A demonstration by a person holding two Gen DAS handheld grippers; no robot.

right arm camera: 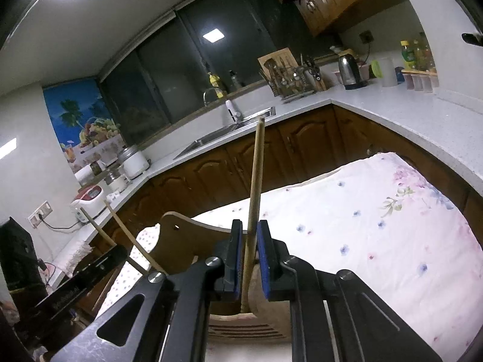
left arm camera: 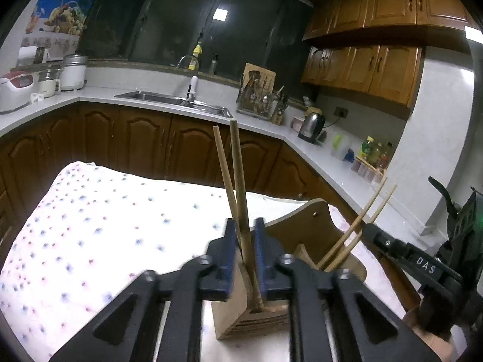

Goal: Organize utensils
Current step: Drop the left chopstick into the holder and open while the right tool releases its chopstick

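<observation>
A wooden utensil holder [left arm camera: 241, 310] stands on the floral tablecloth [left arm camera: 105, 226], right under both grippers. My left gripper [left arm camera: 245, 241] is shut on a pair of bamboo chopsticks [left arm camera: 238, 181] whose lower ends sit in the holder. My right gripper [right arm camera: 249, 250] is shut on another pair of chopsticks [right arm camera: 256, 175], also standing in the holder [right arm camera: 241, 325]. The right gripper [left arm camera: 392, 246] and its chopsticks [left arm camera: 356, 226] show at the right of the left wrist view. The left gripper's arm [right arm camera: 81, 280] and chopsticks [right arm camera: 132, 241] show at the left of the right wrist view.
A kitchen counter [left arm camera: 181, 105] with a sink [left arm camera: 169, 99], a dish rack [left arm camera: 259, 102], a kettle [left arm camera: 312, 125], rice cookers [left arm camera: 18, 90] and bottles [left arm camera: 374, 154] runs around the table. Brown cabinets [left arm camera: 135, 144] stand below it.
</observation>
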